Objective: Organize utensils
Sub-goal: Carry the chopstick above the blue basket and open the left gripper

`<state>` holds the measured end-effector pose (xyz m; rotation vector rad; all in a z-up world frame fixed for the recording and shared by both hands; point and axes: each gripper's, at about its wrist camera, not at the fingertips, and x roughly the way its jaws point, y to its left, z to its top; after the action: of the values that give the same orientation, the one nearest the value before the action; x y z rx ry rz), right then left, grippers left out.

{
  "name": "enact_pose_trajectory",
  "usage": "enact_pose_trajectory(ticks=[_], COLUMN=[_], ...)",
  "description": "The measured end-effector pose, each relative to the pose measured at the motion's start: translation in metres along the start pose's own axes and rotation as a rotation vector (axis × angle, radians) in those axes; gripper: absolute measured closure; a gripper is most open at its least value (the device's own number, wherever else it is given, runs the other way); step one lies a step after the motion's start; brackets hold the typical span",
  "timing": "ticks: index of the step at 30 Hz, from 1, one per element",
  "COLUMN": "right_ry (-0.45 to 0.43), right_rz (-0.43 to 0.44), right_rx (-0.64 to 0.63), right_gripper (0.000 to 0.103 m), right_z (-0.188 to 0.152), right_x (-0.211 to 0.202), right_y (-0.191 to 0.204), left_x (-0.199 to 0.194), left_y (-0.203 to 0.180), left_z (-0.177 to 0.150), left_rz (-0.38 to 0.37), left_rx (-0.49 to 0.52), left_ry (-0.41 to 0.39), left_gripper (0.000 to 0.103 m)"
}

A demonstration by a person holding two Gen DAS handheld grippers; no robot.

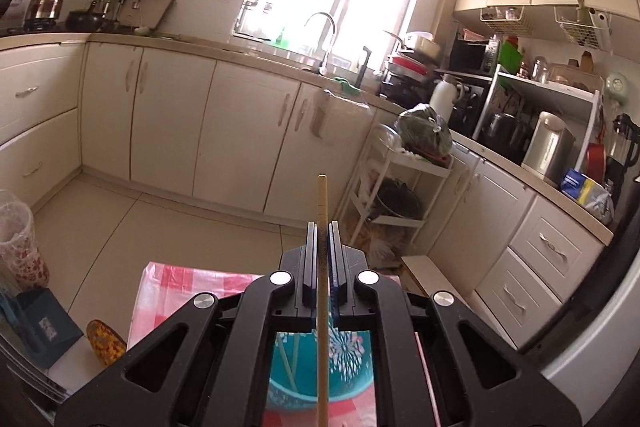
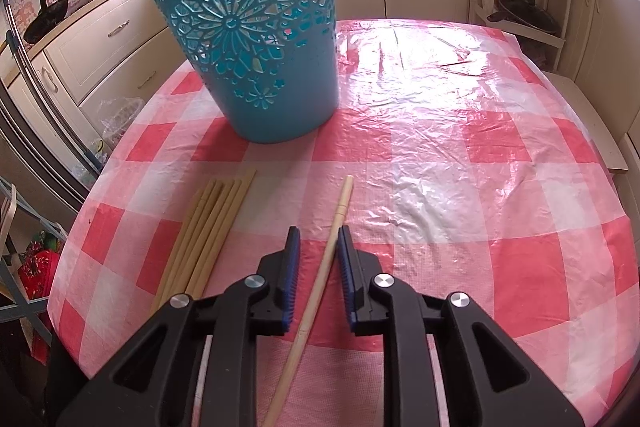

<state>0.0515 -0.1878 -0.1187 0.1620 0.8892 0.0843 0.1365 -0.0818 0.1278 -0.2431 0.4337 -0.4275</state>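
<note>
While our left gripper [image 1: 322,227] pinches one pale chopstick [image 1: 322,199] tight between its pads, we hold it upright over the mouth of the teal basket [image 1: 352,359], likely so it can drop in beside the sticks already standing there. Our right gripper [image 2: 318,239] sits parted around a single chopstick [image 2: 320,277] lying on the table, gripping nothing yet (the gap looks ready to close). Just left lies a tidy bundle of chopsticks [image 2: 204,231], smooth, slender wood. The basket's plastic wall is pierced with flower cutouts; the checked tablecloth [image 2: 440,167] is glossy and wrinkled.
</note>
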Motion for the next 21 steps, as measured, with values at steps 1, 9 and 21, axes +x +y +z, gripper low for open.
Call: enact_pose_trajectory(ticks=[1, 9, 21], right_ry=[0.0, 0.001, 0.003], right_rz=[0.002, 0.006, 0.012], right_rx=[-0.003, -0.021, -0.013], right_gripper=[0.08, 0.073, 0.071], right_z=[0.0, 0.002, 0.003], right_x=[0.0, 0.002, 0.002], right_y=[0.001, 0.003, 0.004], left_x=[0.009, 0.073, 0.086], left_y=[0.001, 0.008, 0.004], left_z=[0.004, -0.004, -0.03], left_rz=[0.018, 0.107, 0.165], left_rx=[-0.011, -0.044, 0.002], left_ry=[-0.013, -0.035, -0.026], left_gripper=[0.098, 0.098, 0.098])
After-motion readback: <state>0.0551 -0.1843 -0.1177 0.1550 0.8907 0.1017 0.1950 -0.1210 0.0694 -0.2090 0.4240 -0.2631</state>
